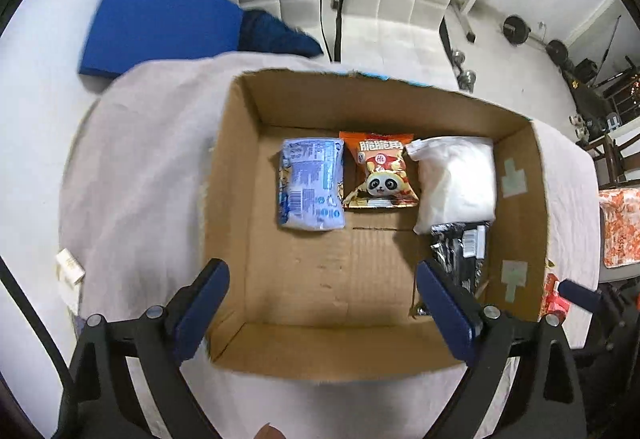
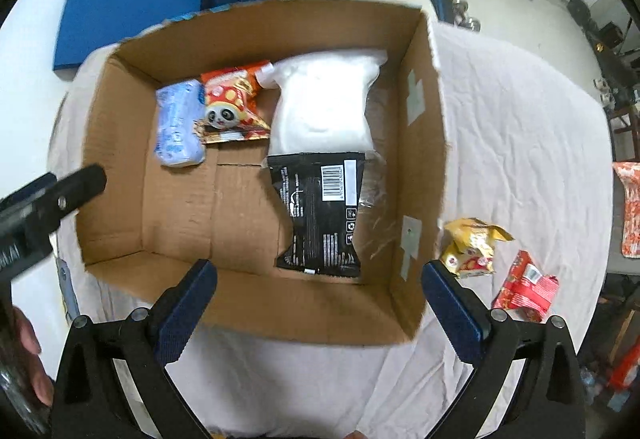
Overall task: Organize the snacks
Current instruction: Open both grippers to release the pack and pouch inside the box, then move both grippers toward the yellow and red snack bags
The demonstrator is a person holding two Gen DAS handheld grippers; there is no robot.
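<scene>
Snacks (image 2: 318, 215) (4) lie boxed beyond the splayed right hand-held gripper (image 2: 320, 303).

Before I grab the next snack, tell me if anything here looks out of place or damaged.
Two snacks lie outside the cardboard box, on the cloth to its right: a crumpled yellow packet and a red packet. The box's far rim is ragged, as if torn. The four packs inside lie flat, nothing spilled.

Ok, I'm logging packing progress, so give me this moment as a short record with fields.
container: cardboard box, open, on a white cloth
inside: blue packet, panda packet, white bag, black packet
outside, right of box: yellow packet, red packet
left hand-held gripper: open, empty
right hand-held gripper: open, empty
</scene>
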